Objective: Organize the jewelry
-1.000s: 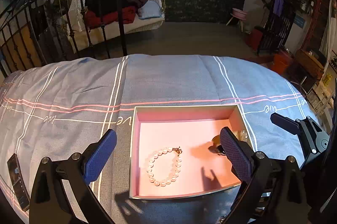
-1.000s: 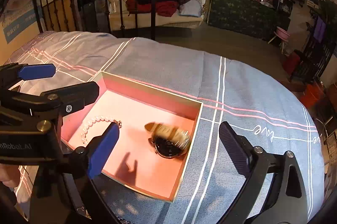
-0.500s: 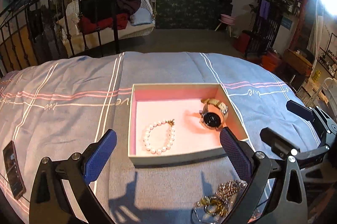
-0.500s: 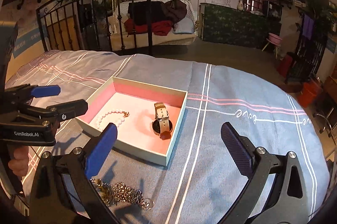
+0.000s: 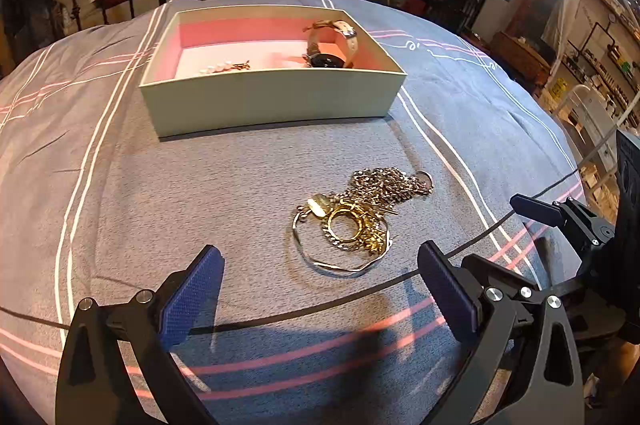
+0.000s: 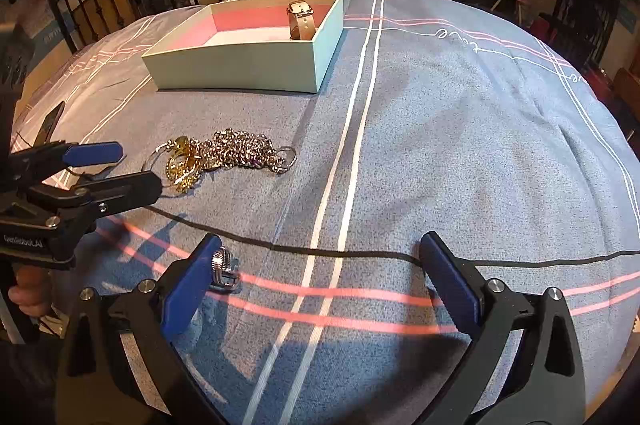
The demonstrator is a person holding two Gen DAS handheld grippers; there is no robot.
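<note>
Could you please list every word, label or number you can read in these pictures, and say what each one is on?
"GenRobot.AI": white print on the body of the left gripper, at the left edge of the right wrist view.
"love": white script stitched on the bedspread, only partly legible.
Wall posters and shelf labels in the background: too small and blurred to read.
</note>
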